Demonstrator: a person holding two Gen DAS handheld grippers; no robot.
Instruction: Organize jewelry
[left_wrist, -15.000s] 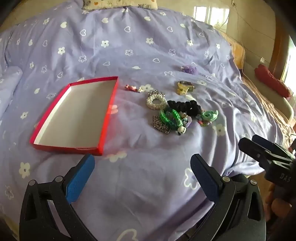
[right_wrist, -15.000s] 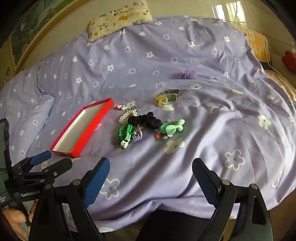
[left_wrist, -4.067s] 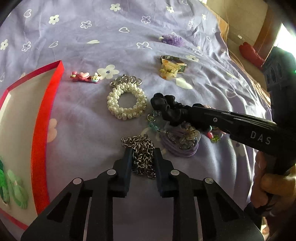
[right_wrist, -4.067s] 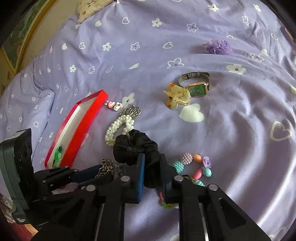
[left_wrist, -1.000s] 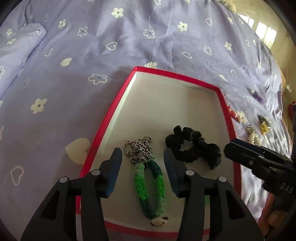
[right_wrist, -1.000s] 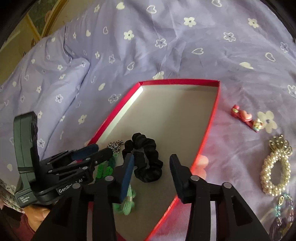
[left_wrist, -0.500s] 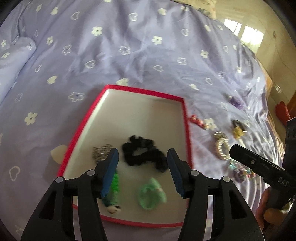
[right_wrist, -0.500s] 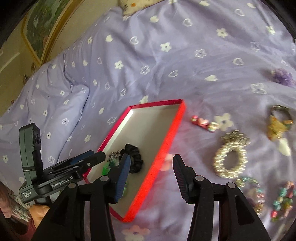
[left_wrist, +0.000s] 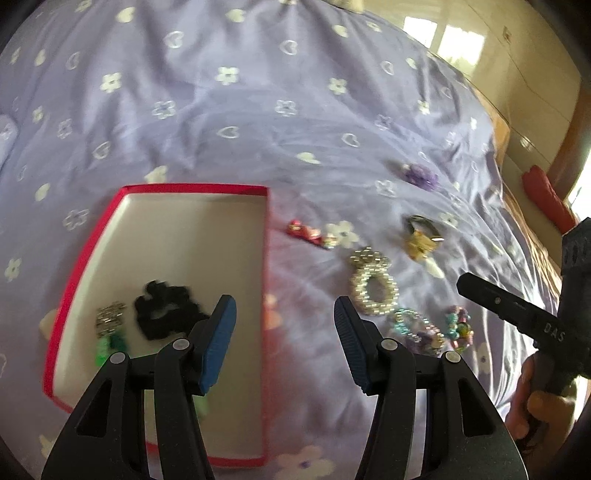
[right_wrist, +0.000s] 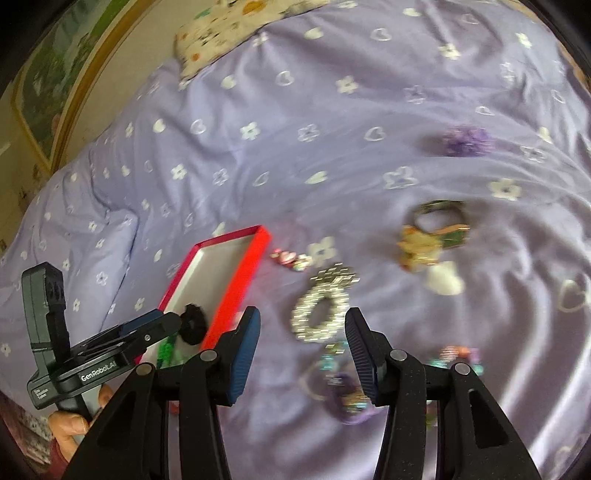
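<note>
Jewelry is split between the red box and the purple bedspread beside it, so the sorting looks partly done. Inside the box, near its lower left corner, lie a black scrunchie, a small silver chain and a green woven bracelet; something pale green shows just behind the left tool's near finger, too hidden to name. The upper part of the box is bare.

Left on the bed, to the right of the box: a small red-and-pink hair clip just beside the box's wall, a pearl bracelet with a metal ornament at its top, a tangle of beaded bracelets in blue, purple and mixed colours, a yellow hair claw touching a wristwatch, and a purple fluffy piece well apart from the rest, further up the bed. By my count that leaves more outside than in.

Neither tool carries anything. The left gripper has its jaws parted and empty, hanging over the box's right wall. The right gripper likewise has parted, empty jaws, and the pearl bracelet shows between its fingers on the bed below, likely the next pick.
</note>
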